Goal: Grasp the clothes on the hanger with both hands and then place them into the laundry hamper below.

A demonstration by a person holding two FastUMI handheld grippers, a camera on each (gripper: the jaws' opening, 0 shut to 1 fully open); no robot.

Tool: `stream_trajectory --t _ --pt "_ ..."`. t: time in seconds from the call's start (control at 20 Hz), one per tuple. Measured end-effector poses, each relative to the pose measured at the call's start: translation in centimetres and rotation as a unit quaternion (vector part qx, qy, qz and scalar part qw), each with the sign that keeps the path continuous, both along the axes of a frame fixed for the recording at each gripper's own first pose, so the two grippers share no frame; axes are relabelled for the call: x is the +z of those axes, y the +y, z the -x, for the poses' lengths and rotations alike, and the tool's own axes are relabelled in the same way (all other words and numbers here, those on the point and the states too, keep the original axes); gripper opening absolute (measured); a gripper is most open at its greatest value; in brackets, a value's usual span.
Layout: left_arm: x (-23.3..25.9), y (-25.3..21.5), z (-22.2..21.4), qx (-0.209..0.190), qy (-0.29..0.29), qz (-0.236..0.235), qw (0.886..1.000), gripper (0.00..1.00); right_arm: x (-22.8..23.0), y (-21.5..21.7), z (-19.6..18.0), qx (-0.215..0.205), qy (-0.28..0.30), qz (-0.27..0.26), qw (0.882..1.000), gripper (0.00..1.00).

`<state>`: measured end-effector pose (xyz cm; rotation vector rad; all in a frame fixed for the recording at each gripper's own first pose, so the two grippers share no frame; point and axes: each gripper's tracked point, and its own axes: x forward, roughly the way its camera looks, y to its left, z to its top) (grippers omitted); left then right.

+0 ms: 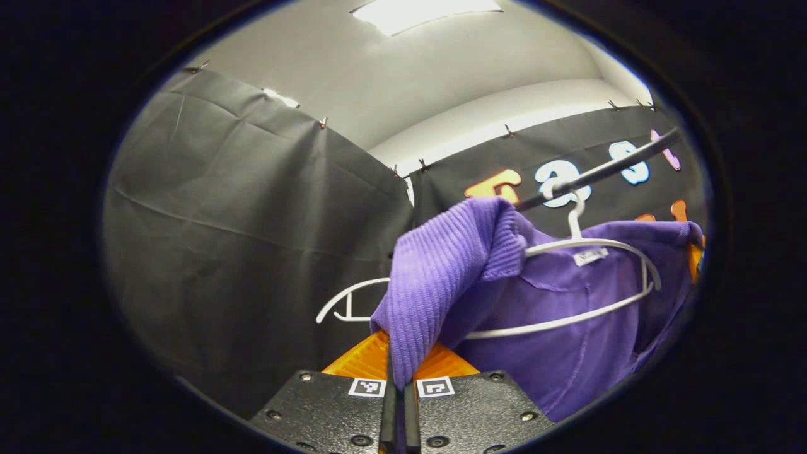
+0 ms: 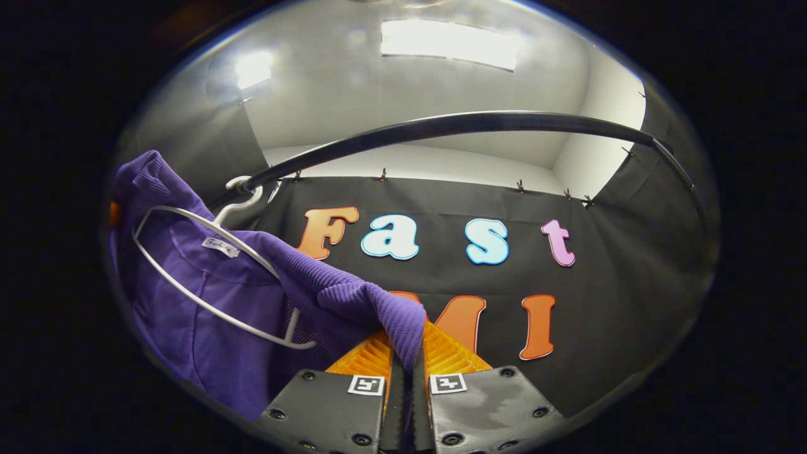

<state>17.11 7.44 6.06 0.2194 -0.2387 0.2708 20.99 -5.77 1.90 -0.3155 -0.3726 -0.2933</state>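
The small white label on the purple garment is unreadable.

Lighting is even and moderately bright, supplied by a ceiling panel overhead in the left gripper view and by a ceiling light in the right gripper view; both are overexposed to plain white. A soft glare patch sits beside the latter. Fisheye distortion bows the rail into an arc. Edges darken and soften. Central focus is sharp; shadows are faint.
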Motion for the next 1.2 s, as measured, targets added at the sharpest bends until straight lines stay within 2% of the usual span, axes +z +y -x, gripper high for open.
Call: stream_trajectory --t 0.1,0.15,0.2,0.4,0.55,0.6,0.75,0.8,0.85,1.0,1.05,1.2 --pt "1.1 1.5 -0.7 0.012 -0.016 0.014 1.0 0.02 0.6 -1.0 -0.7 -0.02 -0.008 0.003 1.0 0.13" --pt "1.8 2.4 -1.0 0.017 -0.024 0.017 0.999 0.05 0.9 -1.4 -0.9 -0.027 -0.011 0.005 1.0 0.08" --pt "2.5 2.9 -1.5 0.018 -0.032 0.016 0.999 0.05 1.3 -1.5 -1.1 -0.032 -0.017 0.007 0.999 0.08" --pt "2.8 4.6 -5.0 0.011 -0.021 0.012 1.0 0.02 2.6 -1.6 -1.8 -0.05 -0.037 0.014 0.998 0.09" --pt "2.4 5.0 -6.8 0.008 -0.01 0.005 1.0 0.05 2.8 -1.9 -2.1 -0.061 -0.042 0.016 0.997 0.09" --pt "2.1 4.8 -7.3 0.005 -0.002 0.004 1.0 0.05 2.7 -2.1 -2.3 -0.066 -0.041 0.018 0.997 0.13" --pt "0.0 4.2 -9.3 -0.013 0.026 0.018 0.999 0.05 2.0 -2.5 -2.7 -0.076 -0.03 0.017 0.997 0.13" --pt "-1.1 4.4 -9.8 -0.016 0.038 0.03 0.999 0.07 1.7 -2.6 -2.9 -0.076 -0.025 0.014 0.997 0.09" --pt "-2.2 4.6 -9.9 -0.018 0.047 0.046 0.998 0.05 1.4 -2.7 -2.9 -0.077 -0.021 0.013 0.997 0.13" --pt "-5.6 5.6 -10.3 -0.02 0.073 0.096 0.993 0.05 0.3 -2.8 -3.5 -0.082 -0.005 0.022 0.996 0.13" --pt "-6.7 6.0 -10.6 -0.018 0.084 0.106 0.991 0.05 -0.3 -2.8 -3.8 -0.081 0.006 0.022 0.996 0.09" --pt "-9.4 6.4 -10.0 -0.015 0.097 0.108 0.989 0.05 -2.2 -3.2 -5.0 -0.072 0.031 0.014 0.997 0.13"
